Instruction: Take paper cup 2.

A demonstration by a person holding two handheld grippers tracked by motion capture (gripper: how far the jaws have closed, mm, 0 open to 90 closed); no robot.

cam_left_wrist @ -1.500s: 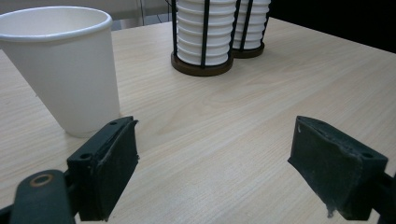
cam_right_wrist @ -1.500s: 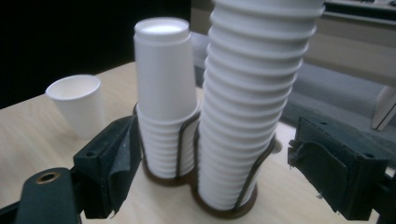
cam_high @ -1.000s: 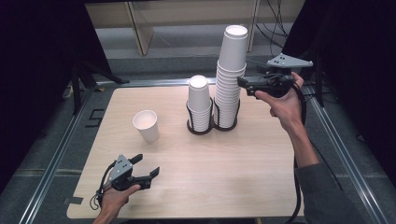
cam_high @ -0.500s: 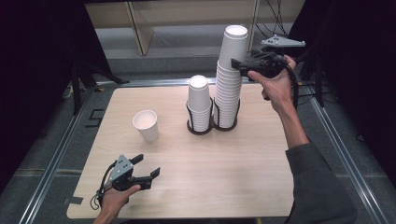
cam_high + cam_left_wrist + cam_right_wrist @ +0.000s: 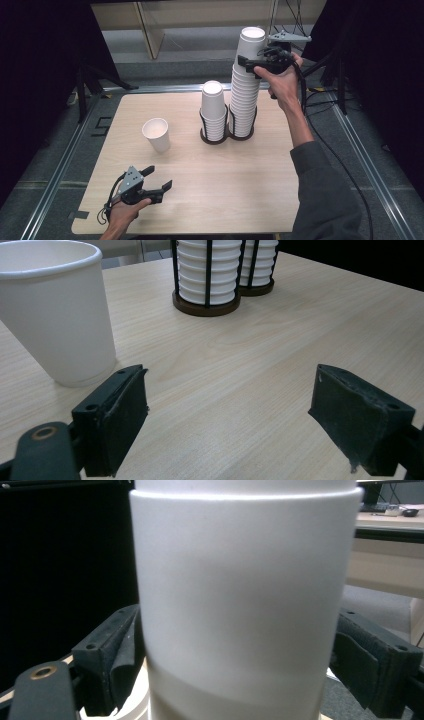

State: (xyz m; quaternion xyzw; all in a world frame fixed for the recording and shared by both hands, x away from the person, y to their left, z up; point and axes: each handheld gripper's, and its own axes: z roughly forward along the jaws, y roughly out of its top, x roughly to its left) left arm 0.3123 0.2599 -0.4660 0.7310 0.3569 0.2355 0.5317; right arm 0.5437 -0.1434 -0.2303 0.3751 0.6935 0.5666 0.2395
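A tall stack of white paper cups (image 5: 244, 100) and a shorter stack (image 5: 214, 107) stand in a black wire holder (image 5: 216, 139) at the back of the wooden table (image 5: 240, 180). My right gripper (image 5: 248, 59) is up at the tall stack's top cup (image 5: 251, 42), open, with one jaw on each side of it. In the right gripper view that cup (image 5: 240, 580) sits between the pads (image 5: 117, 655), very close to them. A single cup (image 5: 156, 134) stands upright at the left. My left gripper (image 5: 159, 178) rests open near the front edge, facing that cup (image 5: 55, 310).
The holder's dark base (image 5: 207, 307) lies straight ahead in the left gripper view, across bare wood. A metal frame rail (image 5: 60, 165) runs along the table's left side. Cables (image 5: 312, 95) trail off the right edge. The person's right forearm (image 5: 305, 145) crosses the table's right side.
My right gripper has risen and moved left, from beside the tall stack's upper part to around its top cup. The left gripper has stayed put.
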